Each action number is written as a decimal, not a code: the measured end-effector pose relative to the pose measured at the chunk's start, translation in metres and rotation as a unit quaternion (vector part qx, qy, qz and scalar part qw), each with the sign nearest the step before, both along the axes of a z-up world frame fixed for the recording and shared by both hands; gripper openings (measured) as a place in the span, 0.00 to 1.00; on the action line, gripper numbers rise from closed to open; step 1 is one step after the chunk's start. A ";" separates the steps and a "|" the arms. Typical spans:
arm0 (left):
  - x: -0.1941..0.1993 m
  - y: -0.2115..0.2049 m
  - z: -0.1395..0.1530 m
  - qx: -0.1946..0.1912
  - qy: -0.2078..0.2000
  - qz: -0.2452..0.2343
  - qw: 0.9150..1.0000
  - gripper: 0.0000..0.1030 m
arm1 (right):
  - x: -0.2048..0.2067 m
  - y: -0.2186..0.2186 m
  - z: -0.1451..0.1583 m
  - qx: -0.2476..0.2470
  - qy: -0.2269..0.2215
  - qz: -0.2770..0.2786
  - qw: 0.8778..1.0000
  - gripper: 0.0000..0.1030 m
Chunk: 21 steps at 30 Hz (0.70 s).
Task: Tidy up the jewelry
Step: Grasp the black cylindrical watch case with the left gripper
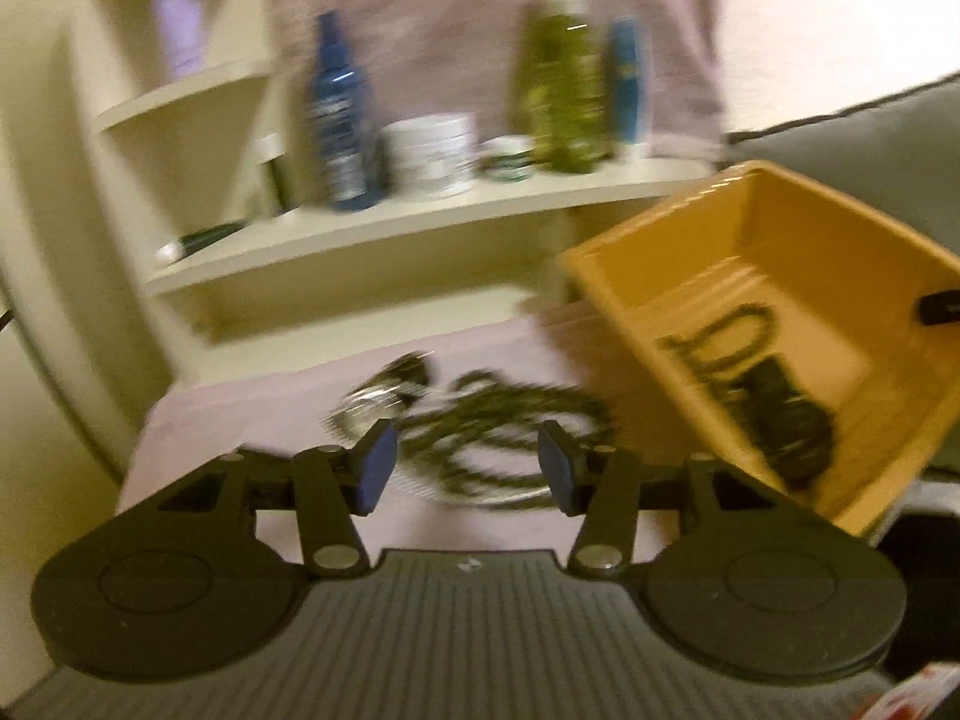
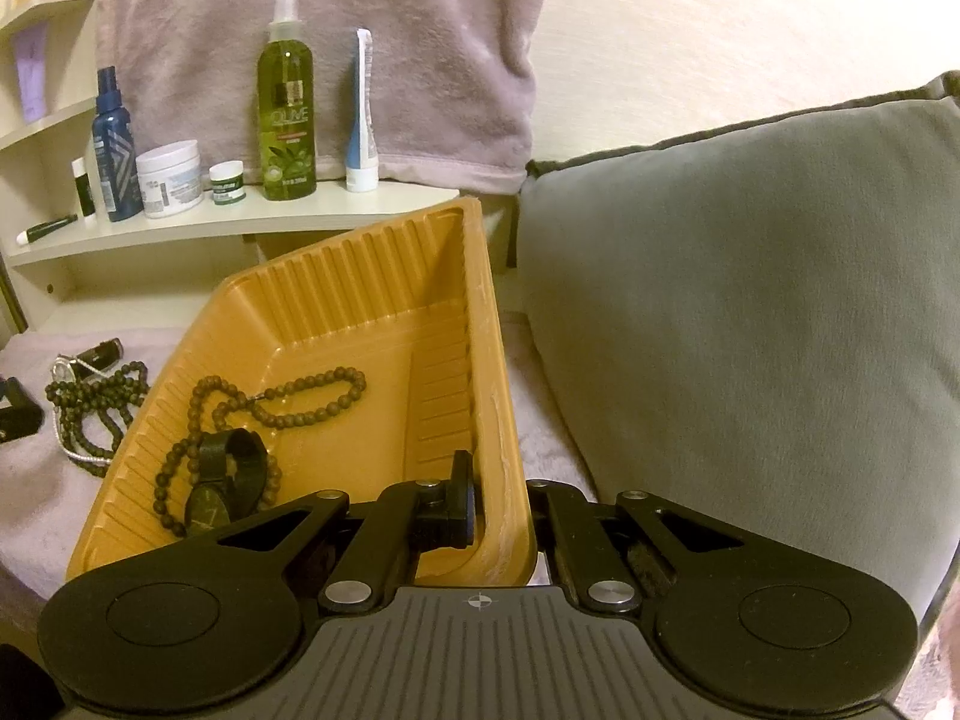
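My right gripper (image 2: 501, 504) is shut on the near rim of an orange plastic tray (image 2: 360, 300) and holds it tilted. Inside lie a brown bead necklace (image 2: 300, 402) and a black watch (image 2: 225, 474). The tray also shows in the left wrist view (image 1: 606, 276), with the beads (image 1: 720, 330) and the watch (image 1: 786, 420) in it. My left gripper (image 1: 468, 468) is open and empty, just above a pile of dark green bead strands (image 1: 498, 420) and a silver watch (image 1: 372, 402) on the pink cloth. That pile shows at the left of the right wrist view (image 2: 96, 396).
A cream shelf (image 2: 240, 216) behind holds a green olive bottle (image 2: 287, 108), a blue bottle (image 2: 114, 150), white jars (image 2: 168, 177) and a tube (image 2: 362, 120). A pink towel (image 2: 360, 30) hangs above. A grey cushion (image 2: 750, 300) stands at the right.
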<state>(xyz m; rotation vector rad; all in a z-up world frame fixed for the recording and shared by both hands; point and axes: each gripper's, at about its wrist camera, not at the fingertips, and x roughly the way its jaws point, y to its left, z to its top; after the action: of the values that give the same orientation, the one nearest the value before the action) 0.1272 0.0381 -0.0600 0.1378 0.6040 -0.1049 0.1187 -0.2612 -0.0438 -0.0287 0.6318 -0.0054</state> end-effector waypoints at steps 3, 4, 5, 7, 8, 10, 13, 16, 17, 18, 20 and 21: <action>0.002 0.020 -0.006 0.007 0.000 0.029 1.000 0.50 | -0.001 0.001 0.000 -0.002 0.000 0.000 1.000 0.05; 0.002 0.025 -0.007 0.009 0.001 0.033 0.999 0.53 | -0.001 0.001 0.000 -0.002 0.000 0.000 1.000 0.05; 0.004 0.031 -0.008 0.011 0.000 0.037 0.999 0.55 | -0.001 0.001 0.000 -0.003 0.000 0.001 1.000 0.05; 0.006 0.040 -0.010 0.015 -0.004 0.040 0.999 0.69 | -0.001 0.002 0.001 -0.005 0.000 0.001 1.000 0.05; 0.008 0.046 -0.011 0.017 -0.007 0.040 0.999 0.72 | -0.001 0.002 0.001 -0.006 0.000 0.001 1.000 0.05; 0.014 0.054 -0.013 0.016 -0.006 0.037 0.999 0.78 | -0.001 0.002 0.000 -0.006 0.000 0.001 1.000 0.05; 0.025 0.067 -0.020 0.022 0.000 0.033 0.999 0.84 | -0.001 0.002 0.001 -0.008 0.001 0.001 1.000 0.05; 0.034 0.077 -0.029 0.036 0.013 0.027 0.999 0.86 | 0.000 0.002 0.000 -0.007 0.003 0.000 1.000 0.05; 0.037 0.081 -0.032 0.035 0.016 0.025 0.999 0.86 | 0.000 0.001 0.000 -0.006 0.003 -0.001 1.000 0.05; 0.039 0.085 -0.034 0.029 0.019 0.022 0.999 0.87 | 0.000 0.001 0.000 -0.007 0.004 -0.001 1.000 0.05; 0.042 0.090 -0.039 0.023 0.023 0.013 0.999 0.87 | 0.001 0.002 0.000 -0.010 0.005 0.000 1.000 0.05; 0.044 0.091 -0.040 0.022 0.022 0.011 0.999 0.87 | 0.001 0.002 0.000 -0.011 0.006 0.001 1.000 0.05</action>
<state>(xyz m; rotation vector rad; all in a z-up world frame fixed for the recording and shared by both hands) 0.1709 0.1293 -0.1003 0.1716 0.6525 -0.0736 0.1201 -0.2596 -0.0439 -0.0511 0.6435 -0.0108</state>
